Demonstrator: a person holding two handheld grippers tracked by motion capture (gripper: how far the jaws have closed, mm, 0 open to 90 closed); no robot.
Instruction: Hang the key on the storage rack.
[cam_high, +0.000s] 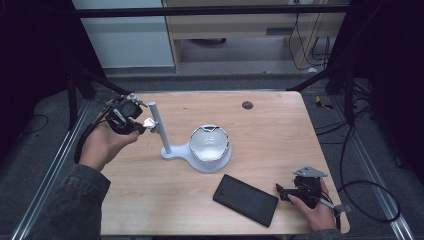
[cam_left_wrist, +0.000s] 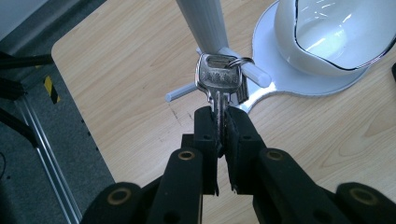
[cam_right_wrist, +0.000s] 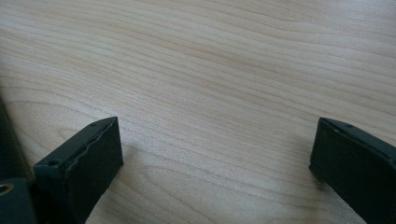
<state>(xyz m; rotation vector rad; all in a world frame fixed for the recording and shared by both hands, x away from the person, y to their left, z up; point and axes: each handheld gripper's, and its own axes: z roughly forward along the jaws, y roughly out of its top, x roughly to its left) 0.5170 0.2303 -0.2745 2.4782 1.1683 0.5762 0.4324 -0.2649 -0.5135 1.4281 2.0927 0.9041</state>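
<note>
A silver key (cam_left_wrist: 218, 78) on a small ring (cam_left_wrist: 239, 60) is pinched by its blade in my left gripper (cam_left_wrist: 222, 116), which is shut on it. The key's head sits right at the white stand's post (cam_left_wrist: 203, 23), beside a short peg (cam_left_wrist: 254, 73); whether the ring is around the peg I cannot tell. From above, my left gripper (cam_high: 126, 116) holds the key (cam_high: 147, 121) against the post (cam_high: 159, 129) at the table's left. My right gripper (cam_high: 295, 191) rests near the front right corner, and its jaws (cam_right_wrist: 215, 135) stand open over bare wood.
A white bowl (cam_high: 210, 142) sits on the stand's round base (cam_high: 200, 162) at mid-table, right of the post. A black phone (cam_high: 246, 200) lies flat just left of my right gripper. A small dark disc (cam_high: 247, 105) is set in the table (cam_high: 280, 135) farther back.
</note>
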